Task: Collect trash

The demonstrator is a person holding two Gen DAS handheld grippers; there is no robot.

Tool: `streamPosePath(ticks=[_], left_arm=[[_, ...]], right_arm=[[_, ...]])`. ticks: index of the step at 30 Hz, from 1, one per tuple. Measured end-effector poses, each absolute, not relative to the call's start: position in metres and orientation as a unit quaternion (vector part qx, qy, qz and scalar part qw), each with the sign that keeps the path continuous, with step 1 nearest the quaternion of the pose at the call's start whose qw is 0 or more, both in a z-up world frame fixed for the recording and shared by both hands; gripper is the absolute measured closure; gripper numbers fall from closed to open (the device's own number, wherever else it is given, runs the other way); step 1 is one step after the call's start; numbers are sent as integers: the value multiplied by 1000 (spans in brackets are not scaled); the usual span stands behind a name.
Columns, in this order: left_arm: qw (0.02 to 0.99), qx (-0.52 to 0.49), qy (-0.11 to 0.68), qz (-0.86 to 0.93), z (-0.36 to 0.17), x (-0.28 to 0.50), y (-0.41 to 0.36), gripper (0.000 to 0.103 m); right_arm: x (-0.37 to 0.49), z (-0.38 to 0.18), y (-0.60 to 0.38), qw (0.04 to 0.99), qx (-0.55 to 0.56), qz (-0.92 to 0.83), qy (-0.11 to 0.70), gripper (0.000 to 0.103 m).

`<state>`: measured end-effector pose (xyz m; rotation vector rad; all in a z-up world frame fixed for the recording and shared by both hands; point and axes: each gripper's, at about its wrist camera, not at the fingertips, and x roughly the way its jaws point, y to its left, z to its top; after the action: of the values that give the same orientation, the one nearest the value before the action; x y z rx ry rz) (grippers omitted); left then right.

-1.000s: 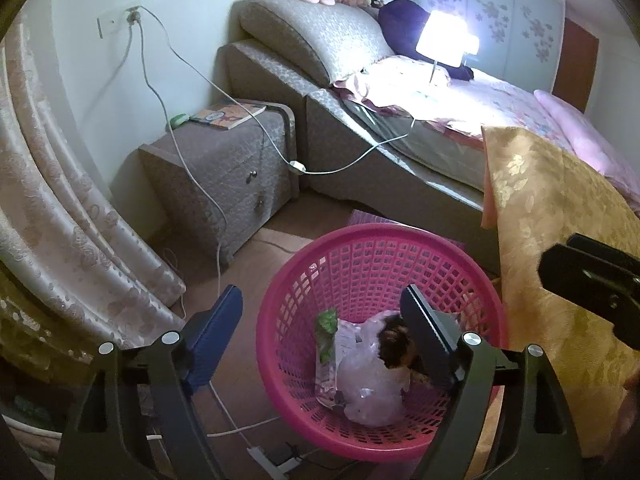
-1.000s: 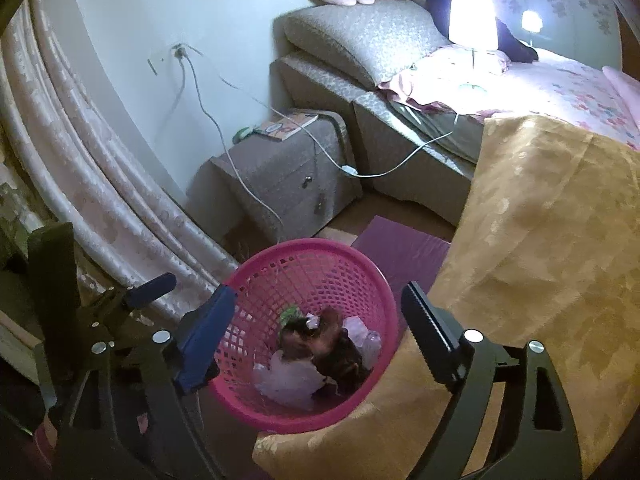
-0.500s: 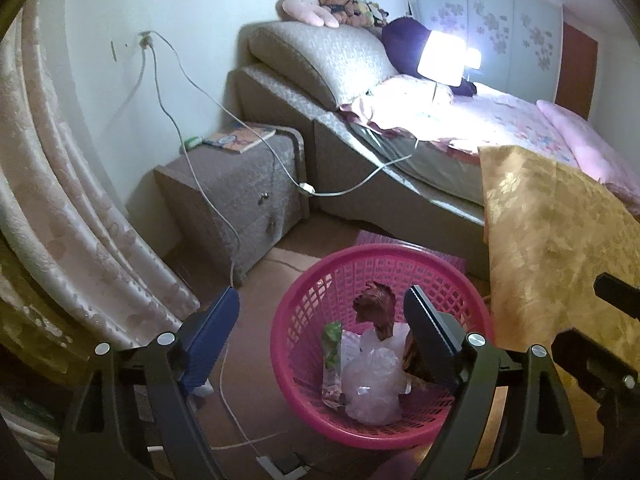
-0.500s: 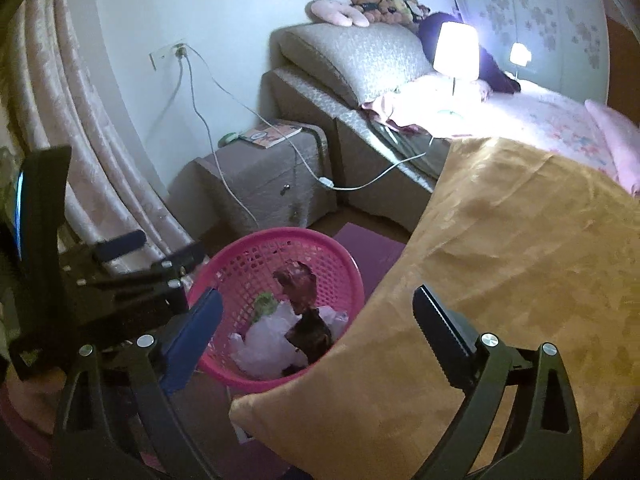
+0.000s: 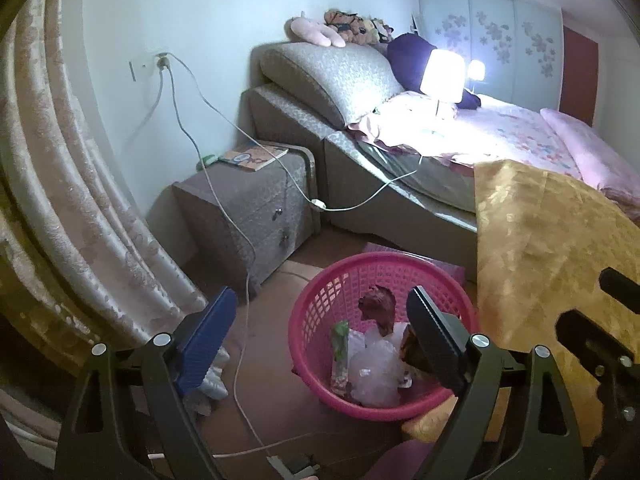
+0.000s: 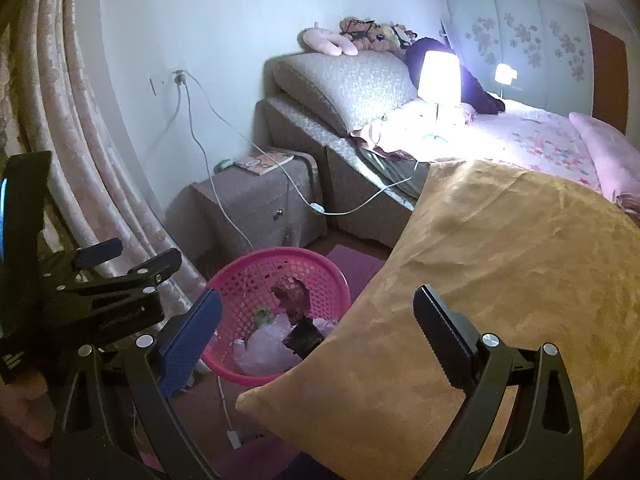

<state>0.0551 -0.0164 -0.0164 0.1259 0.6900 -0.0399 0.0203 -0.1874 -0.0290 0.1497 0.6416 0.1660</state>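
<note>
The pink lattice basket (image 5: pixel 384 280) sits on the floor beside the bed (image 5: pixel 500 148), holding crumpled clear plastic (image 5: pixel 376 372), a green wrapper (image 5: pixel 340 336) and something brown, hard to identify. A gold cushion (image 6: pixel 500 280) hides its right rim. Left gripper (image 5: pixel 320 332) and right gripper (image 6: pixel 316 332) both gape wide, empty.

Brown floor (image 5: pixel 280 408): pink basket (image 5: pixel 316 320) with trash, white cable (image 5: pixel 240 376), purple mat (image 6: pixel 356 266), nightstand (image 5: pixel 256 216).

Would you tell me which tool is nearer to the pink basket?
Left. The left tool hovers over the pink basket; the right tool sits beside it, over the gold cushion.
</note>
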Motion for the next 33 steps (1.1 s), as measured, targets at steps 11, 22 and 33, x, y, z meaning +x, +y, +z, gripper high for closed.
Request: streamPosePath(ticks=[11,22,33], left_arm=[[945,68,320,-2,-17,37,-11,14],[950,62,306,-11,-17,34,-9,11],[950,57,306,-20,-17,33,-11,10]], right_arm=[[5,-24,-180,950,64,81,294,10],[-2,-25,-178,954,55,80,284,10],[-2,-25,-176,954,56,80,285,10]])
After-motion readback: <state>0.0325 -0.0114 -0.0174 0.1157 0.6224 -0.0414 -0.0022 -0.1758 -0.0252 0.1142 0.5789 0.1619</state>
